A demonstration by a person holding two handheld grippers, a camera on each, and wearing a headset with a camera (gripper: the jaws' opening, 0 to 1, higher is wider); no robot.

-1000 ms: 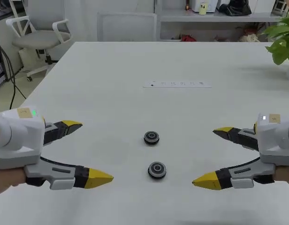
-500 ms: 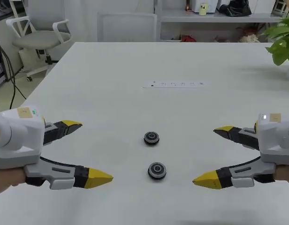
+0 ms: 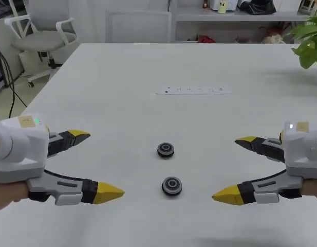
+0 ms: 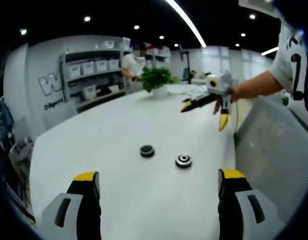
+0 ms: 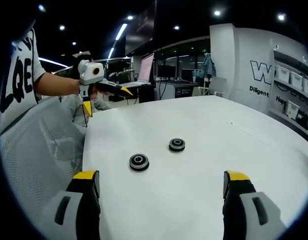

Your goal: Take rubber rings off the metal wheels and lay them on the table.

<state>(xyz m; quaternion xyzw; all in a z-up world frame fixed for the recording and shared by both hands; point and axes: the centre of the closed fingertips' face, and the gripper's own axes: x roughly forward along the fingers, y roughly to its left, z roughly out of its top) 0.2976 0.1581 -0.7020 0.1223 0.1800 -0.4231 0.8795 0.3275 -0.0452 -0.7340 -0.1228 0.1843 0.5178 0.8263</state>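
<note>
White table (image 3: 122,77) took up most of my feed, with an office chair (image 3: 40,36) off at 10 o'clock and a leafy plant (image 3: 310,41) at 2 o'clock. Two small metal wheels lay flat on it near the front edge, well apart from both tools. The far wheel (image 3: 166,150) sat at 6 o'clock from a flat white power strip (image 3: 194,91), and the near wheel (image 3: 172,186) lay just beyond it at 6 o'clock, close to it but not touching. Each showed a silvery hub with a dark centre, wrapped by a black rubber ring (image 3: 165,154) seated on its rim.

My left gripper (image 3: 103,164) hung at 9 o'clock from the wheels, jaws spread wide with nothing between the yellow tips. My right gripper (image 3: 226,168) mirrored it at 3 o'clock, equally spread and holding nothing.

Through the left gripper view I saw wall shelves (image 4: 94,75) lined with pale bins; I could not tell what was in them. The plant stood there in a white pot (image 4: 158,92). A large "W" (image 4: 49,82) was painted on the wall beside the shelves, and the right gripper view gave smaller lettering starting "Diligen" (image 5: 261,90); the rest was cut off.
</note>
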